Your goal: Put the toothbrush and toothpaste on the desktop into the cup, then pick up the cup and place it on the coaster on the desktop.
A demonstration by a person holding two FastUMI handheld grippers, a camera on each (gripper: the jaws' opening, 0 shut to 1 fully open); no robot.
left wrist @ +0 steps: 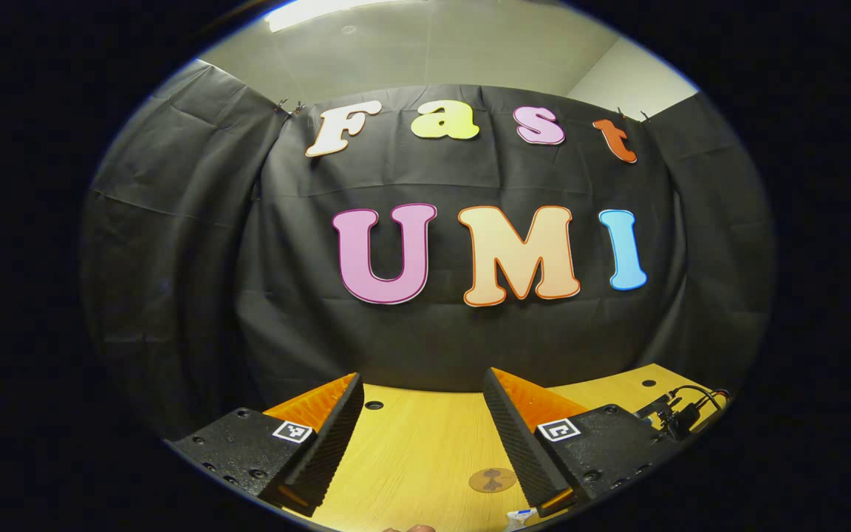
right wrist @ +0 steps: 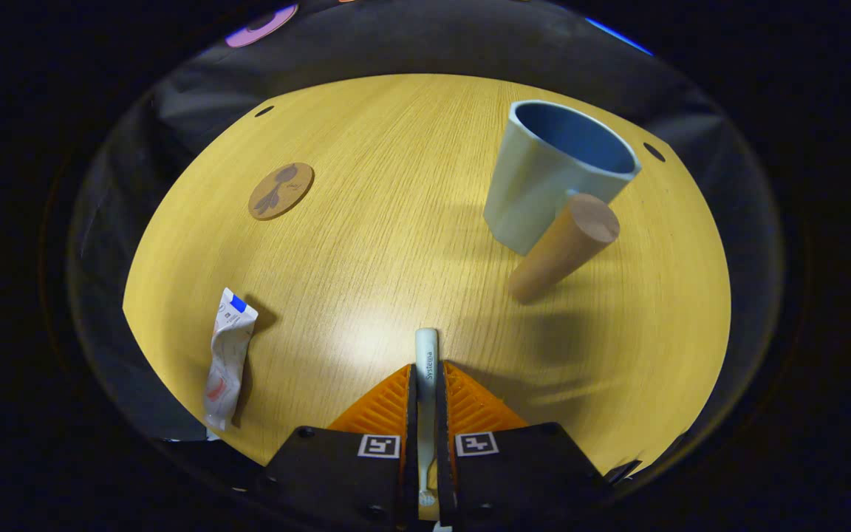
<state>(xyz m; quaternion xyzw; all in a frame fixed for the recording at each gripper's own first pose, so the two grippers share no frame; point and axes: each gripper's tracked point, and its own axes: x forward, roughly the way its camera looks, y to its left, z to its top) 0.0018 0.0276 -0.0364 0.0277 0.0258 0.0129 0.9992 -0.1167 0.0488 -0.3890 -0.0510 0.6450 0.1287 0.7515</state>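
Right gripper view, left to right. Toothpaste (right wrist: 227, 360) lies flat near the left edge of the desktop (right wrist: 396, 244), untouched. Coaster (right wrist: 281, 191) sits farther back on the left, bare, well apart from everything else. At centre bottom, the right gripper (right wrist: 425, 377) has its fingers pressed together on the toothbrush (right wrist: 426, 355), which runs lengthwise between them with one end sticking out forward over the wood. Whether the brush is lifted clear of the surface I cannot tell for sure. On the right stands the cup (right wrist: 544, 185), upright, mouth open, nothing visible inside. A brown cylinder (right wrist: 564, 255) stands just in front of it; touching or not, cannot tell.

Left gripper view. The left gripper (left wrist: 425, 421) is held up facing the booth wall, fingers spread wide, nothing between them. The coaster (left wrist: 492, 479) shows low between its fingers, and a scrap of the toothpaste (left wrist: 520, 517) at the bottom edge. A bundle of cables (left wrist: 680, 414) lies at the far right of the desktop.

Progress, as judged: early. Toothbrush gripped but not yet in the cup. Remaining: brush into cup, toothpaste into cup, cup onto coaster.
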